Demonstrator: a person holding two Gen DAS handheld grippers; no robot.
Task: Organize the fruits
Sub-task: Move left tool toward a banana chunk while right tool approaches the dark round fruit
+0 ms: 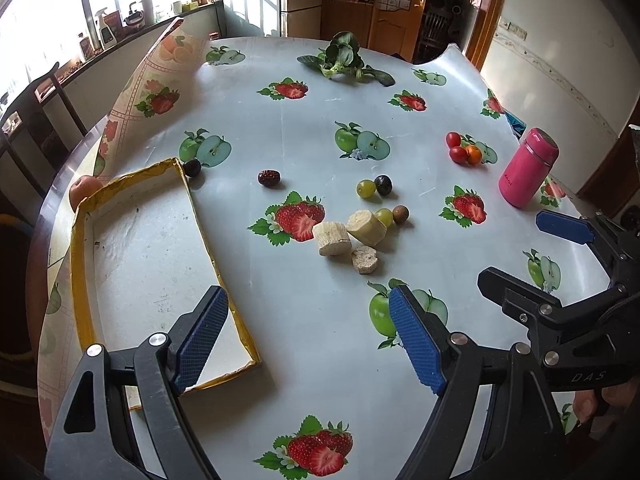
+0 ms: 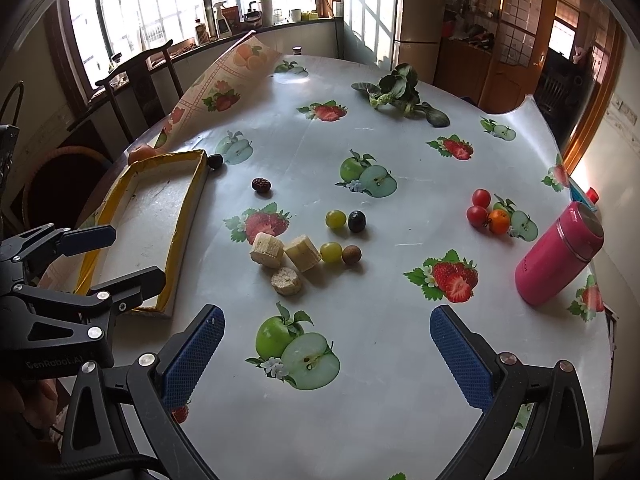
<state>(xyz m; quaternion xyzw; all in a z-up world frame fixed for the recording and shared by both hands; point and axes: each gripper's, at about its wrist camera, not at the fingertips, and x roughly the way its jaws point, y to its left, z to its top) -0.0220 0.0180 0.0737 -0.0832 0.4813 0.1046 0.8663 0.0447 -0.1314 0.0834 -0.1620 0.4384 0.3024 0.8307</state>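
Note:
A shallow yellow-rimmed tray (image 1: 80, 264) lies at the table's left with nothing in it. Three banana chunks (image 1: 366, 226), two green grapes (image 1: 366, 188), a dark grape (image 1: 383, 184) and a brown longan (image 1: 401, 214) lie loose mid-table. A red date (image 1: 269, 178) lies apart, and a dark fruit (image 1: 192, 167) touches the tray's far corner. Two cherry tomatoes (image 2: 478, 208) and a small orange (image 2: 499, 221) sit to the right. My left gripper (image 1: 310, 338) hangs open over the tray's near end. My right gripper (image 2: 326, 360) is open above bare cloth, nothing held.
A pink flask (image 2: 560, 256) stands at the right edge. Leafy greens (image 2: 400, 94) lie at the far side. A reddish apple (image 1: 82, 192) sits behind the tray where the cloth (image 1: 160, 80) curls up. Chairs stand beyond the left edge.

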